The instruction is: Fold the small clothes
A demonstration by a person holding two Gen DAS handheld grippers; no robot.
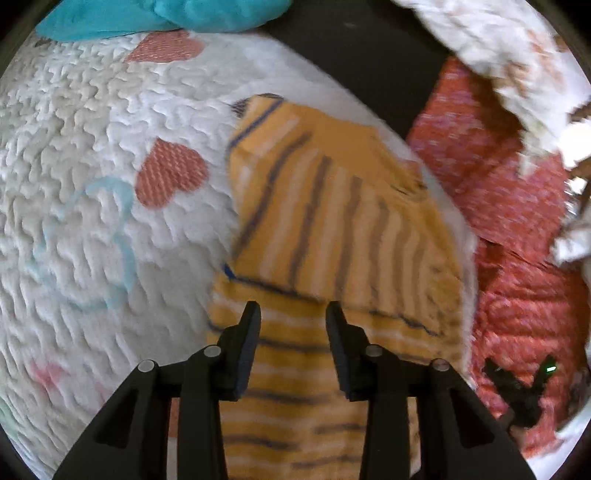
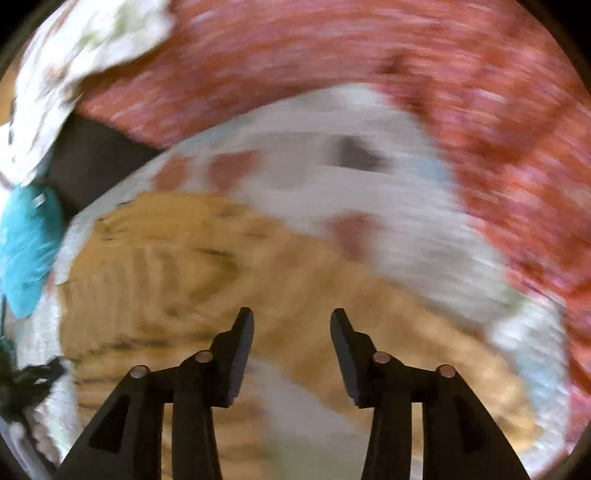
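An orange garment with dark and white stripes [image 1: 325, 236] lies partly folded on a white quilted mat with pink hearts [image 1: 92, 184]. My left gripper [image 1: 291, 314] is open and empty just above the garment's near part. In the blurred right wrist view the same garment [image 2: 177, 258] lies below my right gripper [image 2: 291, 321], which is open and empty. The right gripper also shows in the left wrist view [image 1: 524, 387] at the lower right, over the red cloth.
A turquoise garment [image 1: 162, 16] lies at the mat's far edge and shows in the right wrist view [image 2: 29, 243]. A red patterned cloth [image 1: 517, 295] lies right of the mat. A white printed garment [image 1: 509, 55] is bunched at the upper right.
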